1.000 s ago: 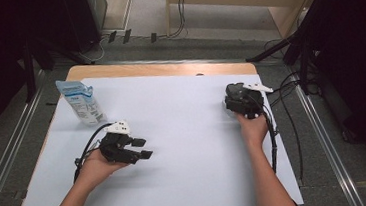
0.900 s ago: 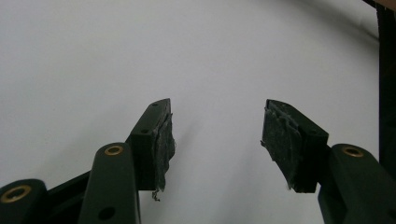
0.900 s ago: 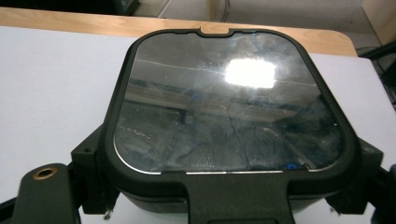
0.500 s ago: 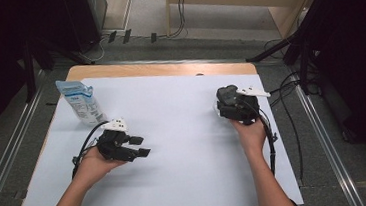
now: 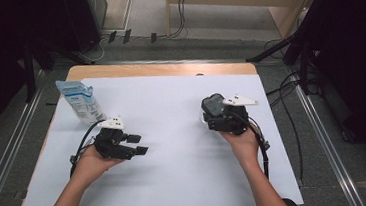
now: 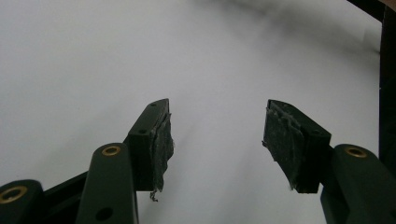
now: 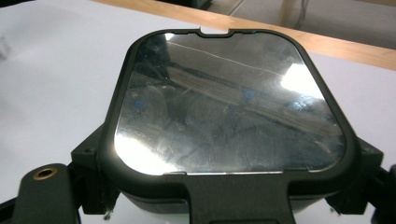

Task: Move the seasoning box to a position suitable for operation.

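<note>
A black, rounded-square box with a glossy reflective lid (image 7: 231,107) sits between the jaws of my right gripper (image 7: 224,198), which press on its two sides. In the high view the box (image 5: 212,104) is right of the table's middle, with the right gripper (image 5: 215,114) shut on it and pointing away from the person. My left gripper (image 5: 138,143) rests low over the white tabletop (image 5: 171,104) at the left and points right. Its jaws stand apart, and only bare white surface lies between its worn pads (image 6: 163,140) around the left gripper (image 6: 217,140).
A blue-and-white pouch (image 5: 79,101) stands upright at the table's back left, just behind the left hand. A strip of wooden edge (image 5: 168,68) runs along the far side. Cables trail from both grippers, with metal rails and floor cables around the table.
The right gripper has carried the black box leftward, toward the middle of the table. The left hand has stayed where it was.
</note>
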`<state>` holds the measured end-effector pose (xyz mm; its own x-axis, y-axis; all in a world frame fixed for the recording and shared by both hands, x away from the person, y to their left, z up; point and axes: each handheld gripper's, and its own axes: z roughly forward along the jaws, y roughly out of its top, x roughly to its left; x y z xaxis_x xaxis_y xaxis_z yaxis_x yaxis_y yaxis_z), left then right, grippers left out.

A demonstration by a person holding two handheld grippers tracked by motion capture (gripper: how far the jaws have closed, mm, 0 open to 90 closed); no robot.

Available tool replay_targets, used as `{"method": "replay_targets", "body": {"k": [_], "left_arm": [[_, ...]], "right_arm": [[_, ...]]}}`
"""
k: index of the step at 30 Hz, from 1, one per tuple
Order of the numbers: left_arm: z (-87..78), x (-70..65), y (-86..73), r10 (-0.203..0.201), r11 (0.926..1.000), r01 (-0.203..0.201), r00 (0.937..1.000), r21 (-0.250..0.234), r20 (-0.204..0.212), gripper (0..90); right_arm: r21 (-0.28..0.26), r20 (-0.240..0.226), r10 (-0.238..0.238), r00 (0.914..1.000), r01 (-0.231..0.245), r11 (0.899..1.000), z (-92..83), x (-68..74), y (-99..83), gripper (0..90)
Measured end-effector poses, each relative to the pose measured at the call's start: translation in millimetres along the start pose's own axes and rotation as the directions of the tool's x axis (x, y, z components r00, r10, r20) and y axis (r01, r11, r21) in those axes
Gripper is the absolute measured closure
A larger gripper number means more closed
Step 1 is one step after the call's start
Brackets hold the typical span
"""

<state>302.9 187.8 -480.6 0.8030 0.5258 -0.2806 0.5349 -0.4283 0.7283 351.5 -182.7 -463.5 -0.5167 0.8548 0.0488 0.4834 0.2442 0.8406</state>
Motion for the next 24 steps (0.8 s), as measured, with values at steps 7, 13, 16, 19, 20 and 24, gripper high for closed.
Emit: {"method": "replay_targets", "body": {"k": [7,13,16,19,20,24], "left_arm": [[-2.4,0.2,-1.1,-0.004,1.0000,0.004,0.9999,-0.002,-0.009,42.2],[-4.9,1.2,-2.8,-0.011,0.9999,0.011,0.9998,-0.006,-0.015,42.2],[-6.0,1.3,-3.8,-0.012,0.9999,0.012,0.9997,-0.007,-0.020,42.2],[-6.4,1.1,-5.0,-0.018,0.9998,0.018,0.9997,-0.012,-0.018,42.2],[-6.7,1.3,-5.4,-0.018,0.9998,0.018,0.9997,-0.011,-0.017,42.2],[-8.3,1.1,-6.9,-0.023,0.9997,0.023,0.9995,-0.012,-0.022,42.2]], "right_arm": [[0.010,-0.070,-0.051,0.9963,0.051,0.999,7.0,21.1,0.9,16.3],[0.014,-0.150,-0.094,0.9842,0.097,0.995,14.5,36.6,0.3,16.4],[0.018,-0.190,-0.104,0.9762,0.110,0.994,20.1,46.7,0.1,16.4],[0.020,-0.215,-0.111,0.9703,0.118,0.993,24.5,53.6,0.2,16.4],[0.020,-0.215,-0.111,0.9703,0.118,0.993,24.5,53.6,0.2,16.4],[0.025,-0.234,-0.126,0.9641,0.135,0.990,30.5,63.5,0.2,16.4]]}}
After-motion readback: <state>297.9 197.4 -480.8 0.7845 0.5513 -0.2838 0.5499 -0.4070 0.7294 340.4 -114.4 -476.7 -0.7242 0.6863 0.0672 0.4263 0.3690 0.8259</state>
